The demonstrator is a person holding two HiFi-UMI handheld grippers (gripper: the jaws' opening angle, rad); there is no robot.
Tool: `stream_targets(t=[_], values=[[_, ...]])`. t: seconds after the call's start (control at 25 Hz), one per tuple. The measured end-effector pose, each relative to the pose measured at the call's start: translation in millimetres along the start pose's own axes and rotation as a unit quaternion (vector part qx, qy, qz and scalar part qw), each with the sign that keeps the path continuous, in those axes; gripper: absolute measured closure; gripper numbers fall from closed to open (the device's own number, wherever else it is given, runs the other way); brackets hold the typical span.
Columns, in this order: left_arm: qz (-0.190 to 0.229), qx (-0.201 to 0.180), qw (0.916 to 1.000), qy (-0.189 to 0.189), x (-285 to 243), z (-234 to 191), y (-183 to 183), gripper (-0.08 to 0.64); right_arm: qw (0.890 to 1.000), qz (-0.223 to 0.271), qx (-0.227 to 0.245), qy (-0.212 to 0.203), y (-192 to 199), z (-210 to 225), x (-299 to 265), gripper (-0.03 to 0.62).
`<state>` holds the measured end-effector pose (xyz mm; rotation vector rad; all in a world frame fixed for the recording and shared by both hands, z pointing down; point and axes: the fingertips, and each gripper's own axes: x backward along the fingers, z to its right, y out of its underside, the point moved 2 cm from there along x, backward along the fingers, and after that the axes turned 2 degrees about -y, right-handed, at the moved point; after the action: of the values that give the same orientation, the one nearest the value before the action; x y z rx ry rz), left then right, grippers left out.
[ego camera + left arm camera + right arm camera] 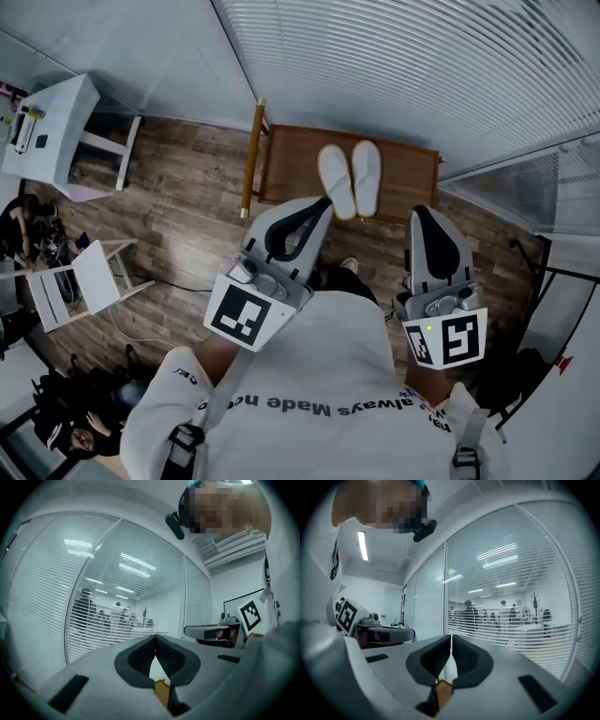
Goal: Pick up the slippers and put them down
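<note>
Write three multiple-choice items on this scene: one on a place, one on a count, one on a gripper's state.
1. Where do the slippers lie?
A) on a shelf
B) on the wooden table
C) in a box

2. How many slippers are there?
A) one
B) two
C) four

3. The right gripper is:
A) wide open
B) shut on a slipper
C) shut and empty

Answers:
1. B, both rest on the table's top.
2. B, a white pair lies side by side.
3. C, its jaws meet with nothing between them.
</note>
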<state>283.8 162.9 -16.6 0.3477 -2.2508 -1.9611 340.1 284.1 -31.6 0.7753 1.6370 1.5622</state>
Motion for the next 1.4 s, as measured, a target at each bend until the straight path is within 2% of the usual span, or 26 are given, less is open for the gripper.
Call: stream_targets(t=[0.08,0.2,0.36,0.48,0.6,0.68,1.08,1.4], values=[[-0.014,-0.006,0.9999,0.006,-10.3,-2.1,13.7,0.549,1.0,-0.006,-0.007,-0.003,9.8,7.1,-4.7,0.575],[-0.019,0.014,0.9997,0.005,-22.2,-8.3,29.6,0.549,1.0,-0.015,-0.007,-0.01,22.7,16.9,-16.6,0.574],[-0.025,0.017,0.9995,-0.005,-25.8,-20.8,51.8,0.549,0.999,-0.034,-0.015,-0.008,48.2,25.7,-26.8,0.573],[-0.045,0.018,0.9987,-0.016,-32.2,-33.8,80.2,0.549,0.998,-0.06,-0.03,-0.007,85.5,31.0,-36.7,0.57],[-0.052,0.023,0.9982,-0.02,-42.6,-44.9,109.4,0.549,0.995,-0.088,-0.042,0.001,130.4,38.7,-48.0,0.509],[-0.057,0.027,0.9978,-0.02,-48.8,-50.9,128.6,0.549,0.993,-0.105,-0.05,0.005,159.1,43.9,-53.5,0.495],[-0.079,0.03,0.9956,-0.042,-71.5,-85.3,221.3,0.549,0.982,-0.171,-0.075,0.023,288.0,61.1,-87.1,0.458],[-0.106,0.042,0.993,-0.031,-92.1,-95.3,286.0,0.549,0.972,-0.214,-0.096,0.032,377.4,68.2,-113.2,0.428]])
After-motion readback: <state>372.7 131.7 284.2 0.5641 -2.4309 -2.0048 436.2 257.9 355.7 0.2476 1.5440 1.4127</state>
